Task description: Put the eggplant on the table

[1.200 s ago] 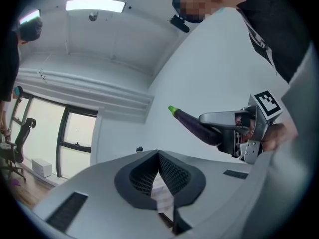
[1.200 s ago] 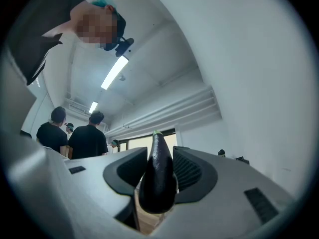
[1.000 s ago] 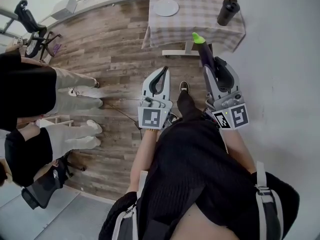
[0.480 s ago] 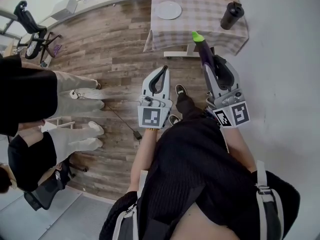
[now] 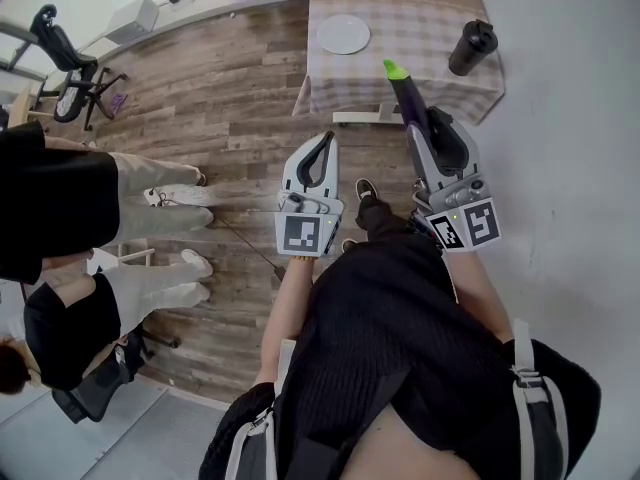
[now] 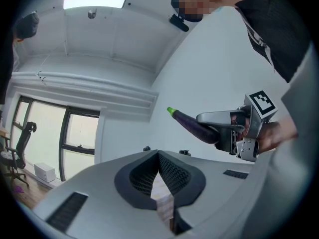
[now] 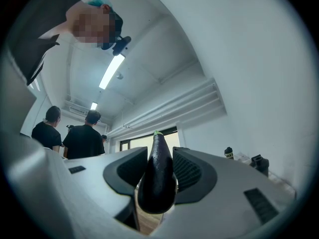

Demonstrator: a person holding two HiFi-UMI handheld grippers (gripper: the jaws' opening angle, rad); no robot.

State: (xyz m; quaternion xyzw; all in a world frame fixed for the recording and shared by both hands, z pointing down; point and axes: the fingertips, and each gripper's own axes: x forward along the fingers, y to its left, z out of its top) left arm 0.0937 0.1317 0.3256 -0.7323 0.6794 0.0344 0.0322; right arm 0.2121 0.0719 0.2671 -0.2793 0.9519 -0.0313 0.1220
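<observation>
A dark purple eggplant (image 5: 407,96) with a green tip sticks forward out of my right gripper (image 5: 424,126), whose jaws are shut on its thick end. In the right gripper view the eggplant (image 7: 157,171) fills the gap between the pads and points a little upward. My left gripper (image 5: 326,138) is held level beside it, shut with nothing in it; its pads meet at the tip (image 6: 158,154). From the left gripper view the eggplant (image 6: 191,125) shows in the right gripper (image 6: 219,122). The table (image 5: 420,68), under a checked cloth, stands ahead beyond the eggplant's tip.
On the table are a white plate (image 5: 343,34) and a black bottle (image 5: 472,47). People (image 5: 60,198) stand on the wooden floor at the left, near office chairs (image 5: 62,63). A white wall (image 5: 570,118) runs along the right.
Both grippers and the eggplant have moved forward across the floor; the table, plate and bottle now sit closer in the head view. Neither gripper's jaws have changed.
</observation>
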